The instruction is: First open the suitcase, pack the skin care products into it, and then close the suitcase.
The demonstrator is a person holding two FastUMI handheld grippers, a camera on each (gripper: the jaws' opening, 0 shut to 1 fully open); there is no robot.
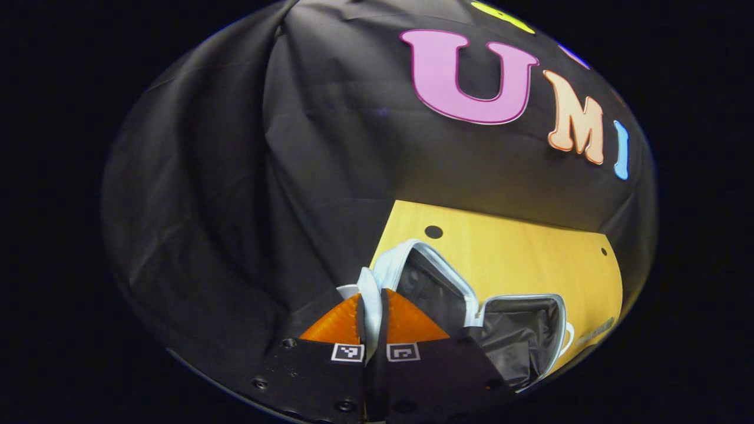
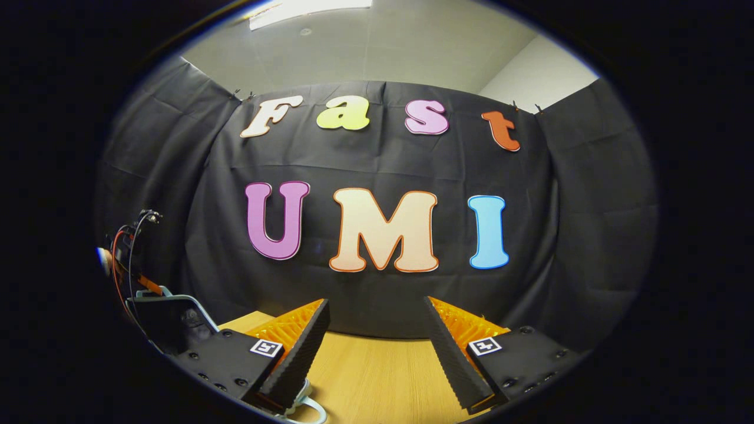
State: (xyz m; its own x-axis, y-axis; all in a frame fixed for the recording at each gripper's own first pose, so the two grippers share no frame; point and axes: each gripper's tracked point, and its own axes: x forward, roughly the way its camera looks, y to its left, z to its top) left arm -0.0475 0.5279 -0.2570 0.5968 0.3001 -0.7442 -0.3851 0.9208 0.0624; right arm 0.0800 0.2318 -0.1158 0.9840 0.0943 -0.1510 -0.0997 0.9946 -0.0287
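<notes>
In the left gripper view the open suitcase (image 1: 471, 306) lies on the tabletop (image 1: 530, 259) near its left edge, its 2 halves side by side, the left half's rim between the left gripper (image 1: 372, 312) fingers

suitcase (image 1: 500, 318): open, pale light-blue rim, dark wrinkled lining inside
lid (image 1: 433, 280): raised, tilted up at the left, its edge pinched between two fingers
place: wooden table
</notes>
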